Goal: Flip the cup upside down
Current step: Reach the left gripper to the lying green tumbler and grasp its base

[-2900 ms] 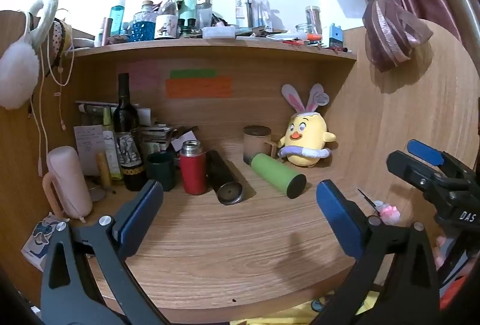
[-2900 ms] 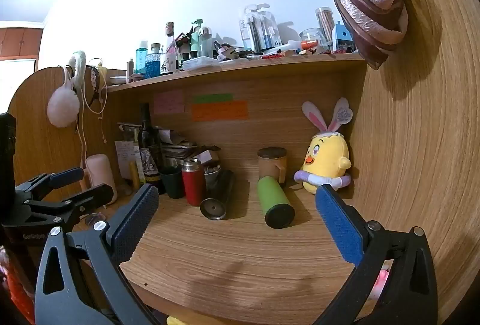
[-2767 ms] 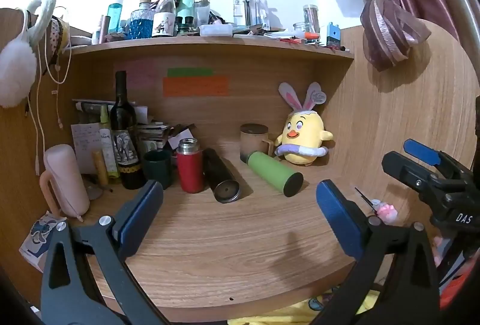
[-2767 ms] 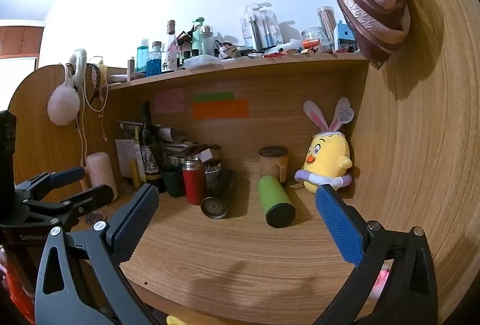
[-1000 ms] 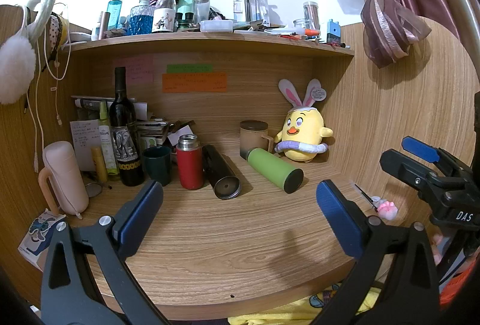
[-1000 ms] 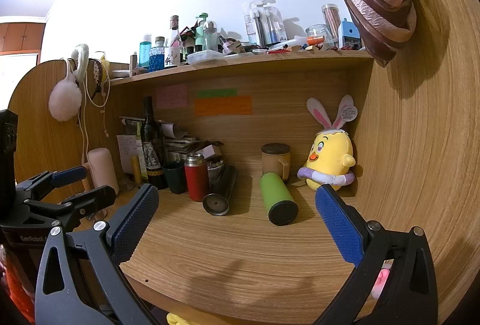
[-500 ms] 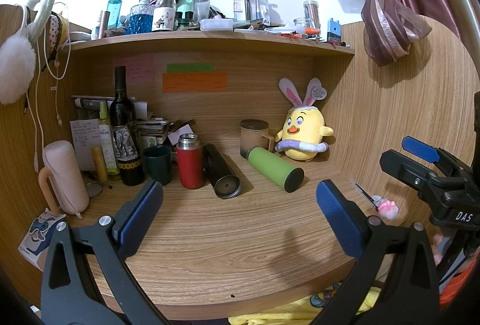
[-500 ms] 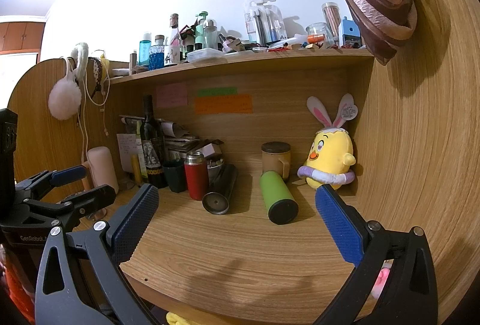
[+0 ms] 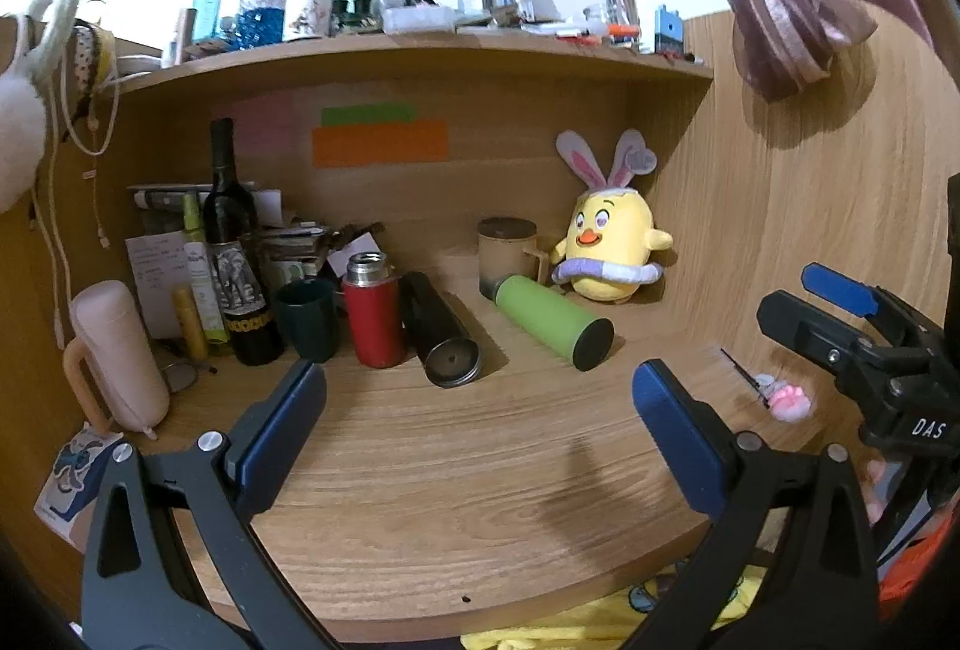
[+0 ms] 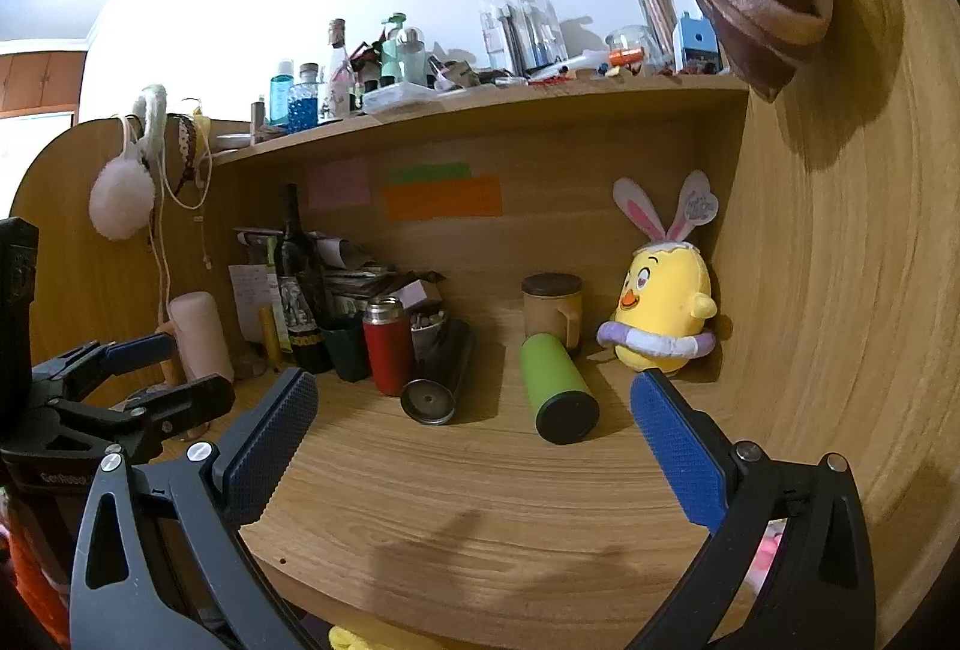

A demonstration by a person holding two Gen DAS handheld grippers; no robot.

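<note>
A green cup (image 9: 552, 319) (image 10: 558, 387) lies on its side on the wooden desk, its dark end facing me. A black cup (image 9: 440, 329) (image 10: 441, 375) lies on its side to its left. A red flask (image 9: 373, 309) (image 10: 387, 344) stands upright left of that. A dark green cup (image 9: 307, 319) stands upright by the flask. My left gripper (image 9: 477, 404) is open and empty, held back from the cups over the desk front. My right gripper (image 10: 474, 425) is open and empty, also short of the cups.
A tan lidded mug (image 9: 509, 254) and a yellow plush chick (image 9: 609, 254) stand at the back right. A wine bottle (image 9: 231, 254) and a pink mug (image 9: 117, 353) stand at the left. A cluttered shelf (image 9: 420, 50) hangs overhead. A wooden side wall (image 10: 840, 290) closes the right.
Both grippers have stayed open and drifted slightly closer and lower toward the desk. The cups have not moved.
</note>
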